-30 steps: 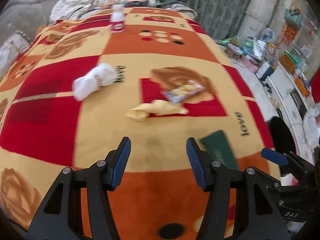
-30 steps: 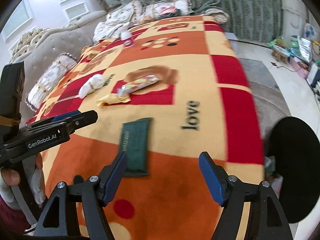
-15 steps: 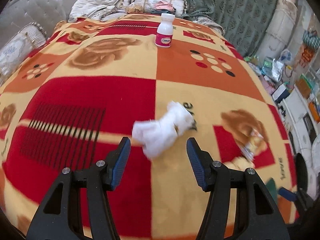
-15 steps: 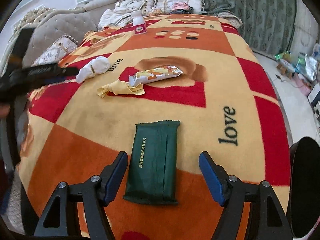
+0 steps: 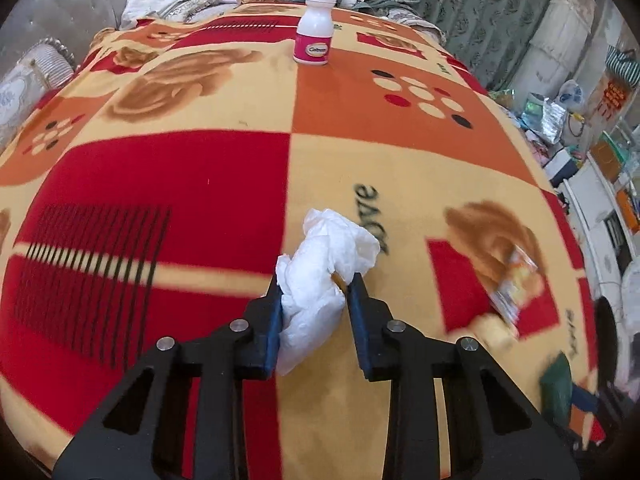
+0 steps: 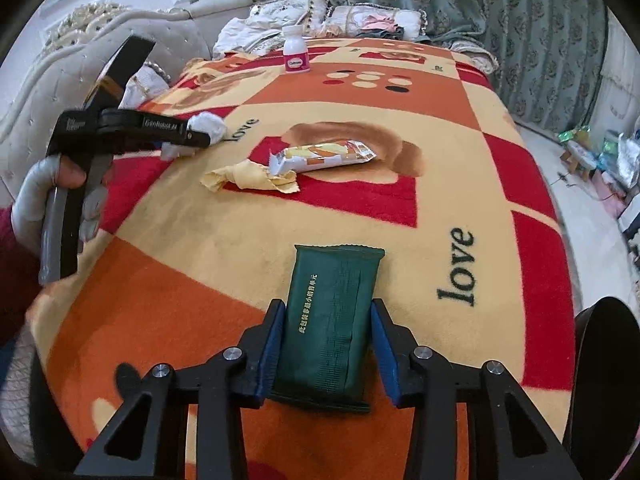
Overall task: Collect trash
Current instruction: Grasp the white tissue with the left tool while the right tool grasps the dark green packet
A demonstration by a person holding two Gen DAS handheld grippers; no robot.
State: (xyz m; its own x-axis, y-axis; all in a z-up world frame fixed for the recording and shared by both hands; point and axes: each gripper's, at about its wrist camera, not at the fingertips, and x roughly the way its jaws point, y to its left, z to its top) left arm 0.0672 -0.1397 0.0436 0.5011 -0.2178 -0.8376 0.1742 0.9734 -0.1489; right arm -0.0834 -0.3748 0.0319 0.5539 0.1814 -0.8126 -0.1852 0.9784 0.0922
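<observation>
A crumpled white tissue (image 5: 320,276) lies on the patterned blanket (image 5: 200,184), and my left gripper (image 5: 316,286) is shut on it; it also shows in the right wrist view (image 6: 206,128). My right gripper (image 6: 326,316) is shut on a dark green tissue pack (image 6: 332,320) that lies flat on the blanket. A snack wrapper (image 6: 324,156) and a crumpled yellow paper (image 6: 248,176) lie together mid-bed, apart from both grippers.
A white bottle with a pink label (image 5: 314,36) stands upright at the far end of the bed. Pillows (image 6: 360,20) line the headboard. A black round bin (image 6: 604,380) stands off the bed's right edge. Clutter covers the floor at right.
My left gripper moved forward over the white tissue and closed on it. My right gripper advanced around the green pack and closed on its sides.
</observation>
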